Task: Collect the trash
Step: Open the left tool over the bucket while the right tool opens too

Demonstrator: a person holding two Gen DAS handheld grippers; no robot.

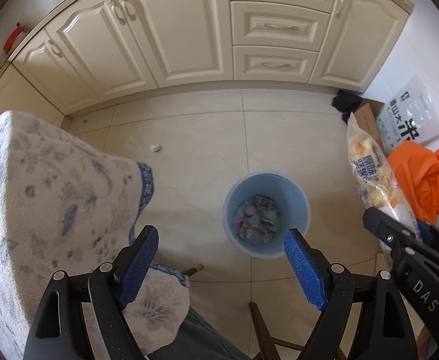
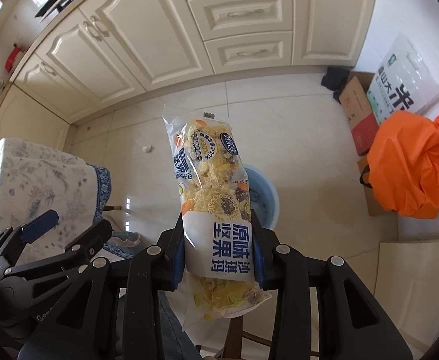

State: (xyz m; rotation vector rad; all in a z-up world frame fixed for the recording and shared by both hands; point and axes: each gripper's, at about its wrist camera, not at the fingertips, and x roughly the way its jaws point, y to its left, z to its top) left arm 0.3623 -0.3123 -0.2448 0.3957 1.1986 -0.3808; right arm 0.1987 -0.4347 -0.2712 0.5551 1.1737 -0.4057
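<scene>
My right gripper (image 2: 218, 249) is shut on a clear snack bag (image 2: 210, 180) of yellow crisp cakes with blue Chinese print, held upright above the floor. The bag also shows at the right of the left wrist view (image 1: 366, 162). A light blue trash bin (image 1: 266, 213) stands on the tiled floor, holding several wrappers and paper scraps; in the right wrist view the bin (image 2: 264, 198) is partly hidden behind the bag. My left gripper (image 1: 222, 261) is open and empty, above the floor near the bin. A crumpled white paper scrap (image 1: 154, 148) lies on the floor.
A table with a blue floral cloth (image 1: 39, 198) is at the left. Cream kitchen cabinets (image 1: 189, 36) line the back. An orange bag (image 2: 411, 165), cardboard boxes (image 2: 357, 111) and a rice sack (image 2: 399, 84) stand at the right. A wooden chair frame (image 1: 261, 327) is below.
</scene>
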